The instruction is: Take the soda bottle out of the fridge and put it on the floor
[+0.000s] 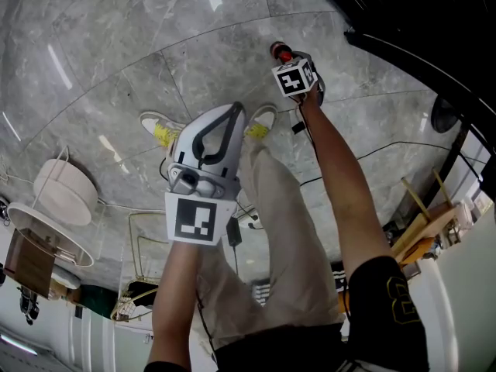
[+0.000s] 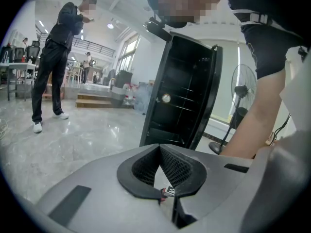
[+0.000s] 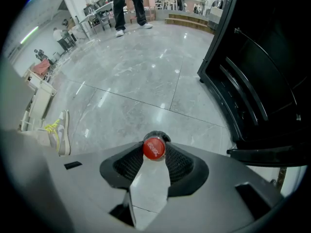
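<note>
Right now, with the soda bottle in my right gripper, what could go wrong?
The right gripper holds the soda bottle only by its red cap, so it could slip or swing. The floor looks glossy; released tilted, the bottle might tip and roll. The open fridge stands close by; a sideways swing could clip it.

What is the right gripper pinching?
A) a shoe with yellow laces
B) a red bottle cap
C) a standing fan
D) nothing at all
B: in the right gripper view, the two pads of the right gripper press on either side of the red bottle cap, just above the grey floor tiles.
</note>
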Action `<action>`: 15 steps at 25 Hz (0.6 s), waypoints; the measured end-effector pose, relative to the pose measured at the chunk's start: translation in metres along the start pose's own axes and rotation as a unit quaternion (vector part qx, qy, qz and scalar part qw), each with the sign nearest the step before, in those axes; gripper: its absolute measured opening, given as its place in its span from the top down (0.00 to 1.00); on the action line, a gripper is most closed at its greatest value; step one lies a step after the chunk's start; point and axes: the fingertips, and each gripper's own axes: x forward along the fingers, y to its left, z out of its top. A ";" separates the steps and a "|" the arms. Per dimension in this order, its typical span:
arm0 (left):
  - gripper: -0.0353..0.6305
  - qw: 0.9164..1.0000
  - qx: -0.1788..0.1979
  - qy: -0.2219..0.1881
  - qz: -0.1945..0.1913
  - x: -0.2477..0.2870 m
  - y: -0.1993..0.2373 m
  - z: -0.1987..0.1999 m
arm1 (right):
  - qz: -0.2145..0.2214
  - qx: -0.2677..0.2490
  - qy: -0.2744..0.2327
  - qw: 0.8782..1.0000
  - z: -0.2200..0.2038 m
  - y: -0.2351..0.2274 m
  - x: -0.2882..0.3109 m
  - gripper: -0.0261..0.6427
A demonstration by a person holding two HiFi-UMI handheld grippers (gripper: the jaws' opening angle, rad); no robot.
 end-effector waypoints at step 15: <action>0.92 0.997 0.071 0.010 -0.039 -0.023 -0.028 0.071 | -0.052 0.068 -0.067 0.994 0.024 -0.016 -0.108 0.88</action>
